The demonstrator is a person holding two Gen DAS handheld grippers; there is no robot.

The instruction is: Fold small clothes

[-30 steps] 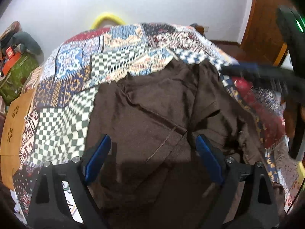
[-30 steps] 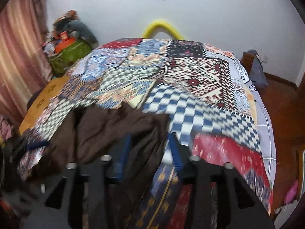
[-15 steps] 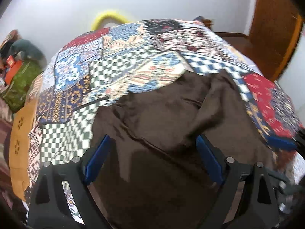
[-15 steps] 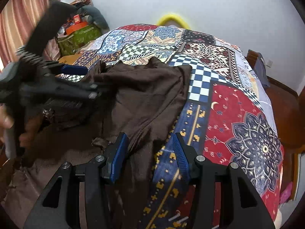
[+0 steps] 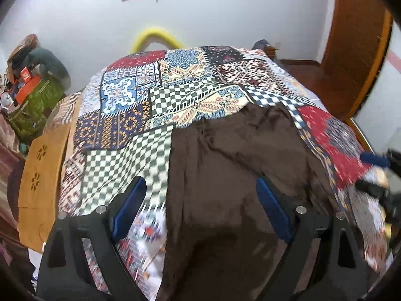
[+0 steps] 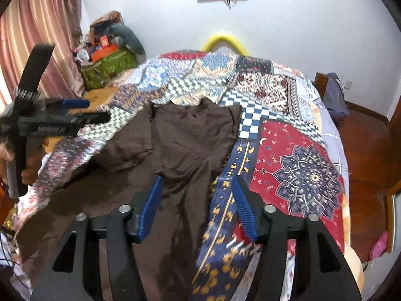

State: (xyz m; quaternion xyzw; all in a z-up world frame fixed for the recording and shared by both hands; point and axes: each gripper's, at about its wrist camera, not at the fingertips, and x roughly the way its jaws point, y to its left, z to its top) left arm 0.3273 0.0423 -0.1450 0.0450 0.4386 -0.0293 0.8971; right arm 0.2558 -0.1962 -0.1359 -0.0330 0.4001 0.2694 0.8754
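A dark brown garment [image 5: 238, 165] lies spread on the patchwork bedspread [image 5: 130, 95], its top part folded over with creases. My left gripper [image 5: 200, 197] hovers above the garment's left edge, open and empty; its left finger is over the checkered patch. In the right wrist view the same garment [image 6: 190, 135] fills the middle. My right gripper [image 6: 196, 199] hangs above its right edge with jaws opening and nothing pinched between the blue pads. The left gripper [image 6: 75, 111] shows at the left there, held by a hand [image 6: 30, 165]. The right gripper [image 5: 376, 173] appears blurred at the left view's right edge.
A green bag [image 6: 107, 67] piled with boxes stands by the pink curtain [image 6: 37, 25]. An orange board [image 5: 40, 175] lies along the bed's left side. A yellow tube [image 5: 155, 37] arches behind the bed. Wooden floor [image 6: 371, 150] and a door [image 5: 356, 37] lie to the right.
Both grippers have drawn back and up from the garment. The right jaws have widened. The left gripper has shifted left, so its left finger is now over the checkered spread.
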